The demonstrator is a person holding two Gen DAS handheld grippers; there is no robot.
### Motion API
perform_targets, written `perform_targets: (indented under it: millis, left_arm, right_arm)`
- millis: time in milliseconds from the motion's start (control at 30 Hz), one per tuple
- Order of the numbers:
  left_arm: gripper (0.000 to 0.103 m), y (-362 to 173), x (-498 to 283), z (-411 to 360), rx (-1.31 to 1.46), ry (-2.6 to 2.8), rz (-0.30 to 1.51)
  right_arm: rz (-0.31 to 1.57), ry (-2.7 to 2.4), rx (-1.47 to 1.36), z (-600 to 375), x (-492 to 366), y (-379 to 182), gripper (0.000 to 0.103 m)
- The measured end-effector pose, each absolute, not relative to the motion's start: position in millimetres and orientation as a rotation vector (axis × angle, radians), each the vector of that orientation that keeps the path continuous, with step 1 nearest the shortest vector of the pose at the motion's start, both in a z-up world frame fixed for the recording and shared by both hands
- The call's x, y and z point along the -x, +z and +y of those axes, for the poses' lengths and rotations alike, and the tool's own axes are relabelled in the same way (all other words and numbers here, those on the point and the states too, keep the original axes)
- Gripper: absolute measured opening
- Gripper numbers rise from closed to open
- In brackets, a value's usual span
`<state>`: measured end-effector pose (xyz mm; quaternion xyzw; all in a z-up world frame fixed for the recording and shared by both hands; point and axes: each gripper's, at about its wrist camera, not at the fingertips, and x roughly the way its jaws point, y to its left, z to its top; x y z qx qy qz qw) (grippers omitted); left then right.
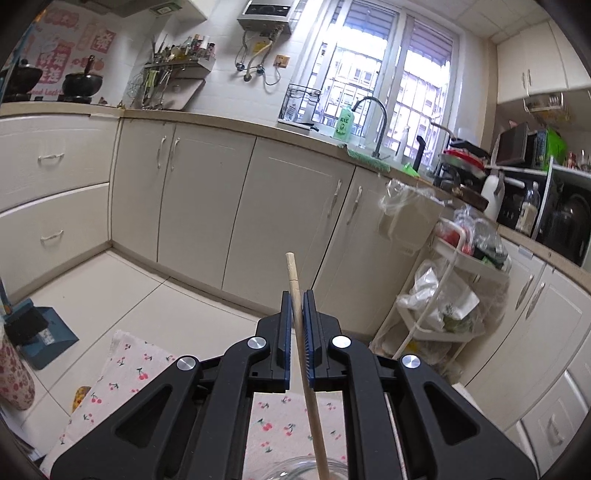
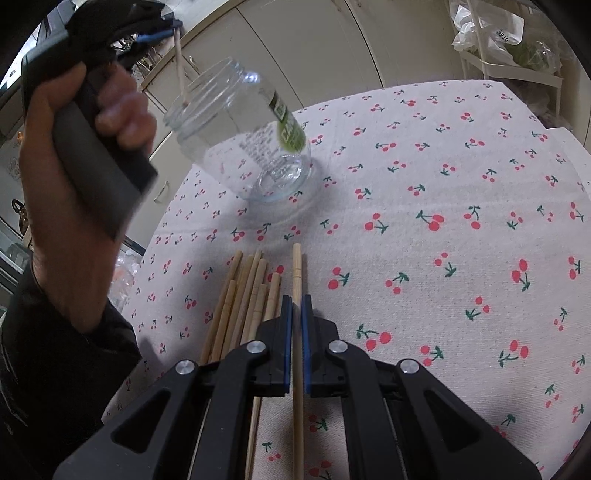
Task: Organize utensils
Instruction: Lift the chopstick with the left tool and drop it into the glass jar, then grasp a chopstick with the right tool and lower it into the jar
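Observation:
My left gripper (image 1: 297, 295) is shut on a wooden chopstick (image 1: 295, 288); the stick runs down between the pads to the rim of a clear glass jar (image 1: 306, 467) at the bottom edge. In the right wrist view that same left gripper (image 2: 162, 31), held in a person's hand, hangs above the upright jar (image 2: 240, 136), and its chopstick (image 2: 181, 66) has its lower tip just inside the jar's mouth. My right gripper (image 2: 294, 301) is shut on another chopstick (image 2: 296, 273) that lies on the cherry-print cloth (image 2: 424, 229). A pile of several chopsticks (image 2: 243, 295) lies just left of it.
Cream kitchen cabinets (image 1: 207, 206) and a counter with a sink tap (image 1: 376, 122) stand beyond the table. A white wire rack with bags (image 1: 443, 295) stands at the right, and a blue dustpan (image 1: 48, 336) sits on the tiled floor.

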<state>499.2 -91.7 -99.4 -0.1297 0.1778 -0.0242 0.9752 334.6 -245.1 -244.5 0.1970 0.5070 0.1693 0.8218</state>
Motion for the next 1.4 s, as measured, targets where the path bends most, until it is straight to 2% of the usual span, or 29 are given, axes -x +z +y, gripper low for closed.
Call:
perform_targets:
  millis: [500, 700, 900, 967, 1100, 1300, 1400]
  left_arm:
    - [0.005, -90, -497, -93, 0.217, -0.067, 0.334]
    - [0.005, -106, -483, -100, 0.134, -0.116, 0.401]
    - [0.007, -123, -469, -103, 0.039, -0.165, 0.496]
    - [0.010, -125, -463, -98, 0.041, -0.169, 0.515]
    - [0.043, -124, -439, -75, 0.065, -0.147, 0.514]
    - [0.052, -136, -399, -29, 0.143, -0.106, 0.561]
    - [0.053, -151, -384, -10, 0.181, -0.087, 0.601]
  right_arm:
    - [1.065, 0.353, -0.427, -251, -332, -238, 0.006]
    - [1.030, 0.332, -0.444, -259, -329, -230, 0.006]
    - [0.909, 0.328, -0.503, -274, -326, -209, 0.006]
    - [0.869, 0.321, -0.521, -279, -326, -200, 0.006]
    - [0.748, 0.311, -0.541, -282, -333, -167, 0.006]
    - [0.545, 0.325, -0.540, -264, -369, -106, 0.006]
    - [0.437, 0.326, -0.521, -249, -394, -79, 0.006]
